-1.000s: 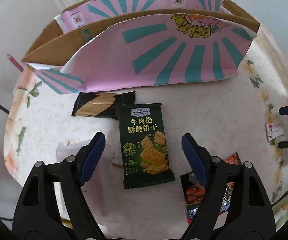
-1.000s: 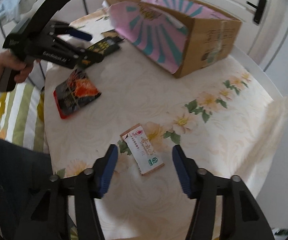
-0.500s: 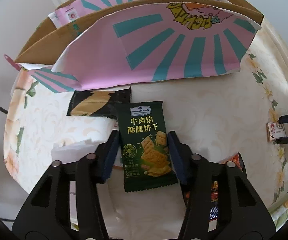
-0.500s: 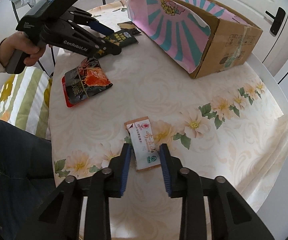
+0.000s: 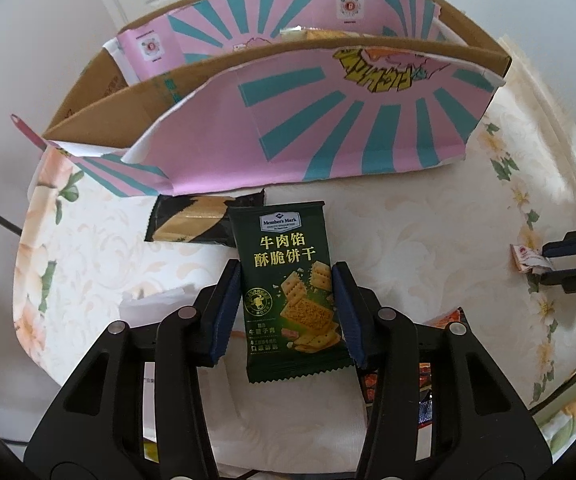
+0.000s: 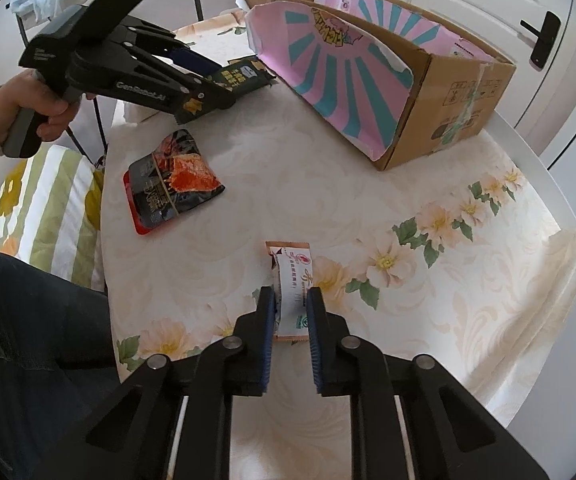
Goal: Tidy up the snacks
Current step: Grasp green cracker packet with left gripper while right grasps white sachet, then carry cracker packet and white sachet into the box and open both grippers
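Snacks in hand: green cracker packet [image 5: 292, 288], clamped by its side edges in the left gripper [image 5: 283, 308], whose fingers have just closed; pink sachet [image 6: 294, 284], pinched and buckled in the right gripper [image 6: 291, 332], fingers likewise just closed. Both likely gripped for transfer to the cardboard box [image 6: 448, 116], open-topped at the table's [image 6: 328, 200] far edge. Red pouch [image 6: 171, 180] and black-gold wrapper [image 5: 191, 224] lie loose, awaiting sorting.

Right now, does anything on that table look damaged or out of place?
Yes. The cardboard box has its pink striped lining torn loose, the ragged paper flopping over its front wall onto the tablecloth. The small white sachet is crumpled where the right claw pinches it.
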The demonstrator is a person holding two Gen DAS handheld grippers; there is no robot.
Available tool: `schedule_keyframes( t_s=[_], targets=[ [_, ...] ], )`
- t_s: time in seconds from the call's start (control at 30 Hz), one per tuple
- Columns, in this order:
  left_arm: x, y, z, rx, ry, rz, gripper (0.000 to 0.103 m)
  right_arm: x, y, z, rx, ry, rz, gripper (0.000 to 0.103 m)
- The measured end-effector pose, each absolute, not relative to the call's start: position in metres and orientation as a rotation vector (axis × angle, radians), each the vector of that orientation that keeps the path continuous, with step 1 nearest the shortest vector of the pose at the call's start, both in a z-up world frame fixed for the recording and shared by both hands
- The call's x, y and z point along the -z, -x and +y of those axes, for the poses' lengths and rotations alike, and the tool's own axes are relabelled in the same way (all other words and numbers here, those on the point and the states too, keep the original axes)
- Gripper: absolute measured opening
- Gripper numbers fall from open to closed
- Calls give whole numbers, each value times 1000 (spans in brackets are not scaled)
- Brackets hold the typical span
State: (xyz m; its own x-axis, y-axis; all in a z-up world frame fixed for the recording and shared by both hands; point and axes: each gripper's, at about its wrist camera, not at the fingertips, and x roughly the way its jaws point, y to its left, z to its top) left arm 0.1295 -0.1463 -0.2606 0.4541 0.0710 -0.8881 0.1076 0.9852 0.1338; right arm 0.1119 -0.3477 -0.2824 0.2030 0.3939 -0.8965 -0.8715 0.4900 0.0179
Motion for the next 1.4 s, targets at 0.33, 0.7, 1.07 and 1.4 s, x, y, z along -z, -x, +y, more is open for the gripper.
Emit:
schedule_keyframes(
  t_s=[0.33, 0.7, 1.07, 1.4],
  targets=[
    [254, -126, -147, 26, -170, 1088, 42, 283, -127, -351, -923, 466, 1060, 15],
    [251, -125, -143, 24, -157, 1085, 42, 289, -141, -348, -911, 415, 1094, 23],
    [248, -124, -142, 24, -154, 1086, 42, 290, -139, -340, -875, 427, 1058, 29],
    [233, -117, -140, 33, -143, 1065, 42, 284, -118, -331, -853, 518, 994, 19]
  ],
)
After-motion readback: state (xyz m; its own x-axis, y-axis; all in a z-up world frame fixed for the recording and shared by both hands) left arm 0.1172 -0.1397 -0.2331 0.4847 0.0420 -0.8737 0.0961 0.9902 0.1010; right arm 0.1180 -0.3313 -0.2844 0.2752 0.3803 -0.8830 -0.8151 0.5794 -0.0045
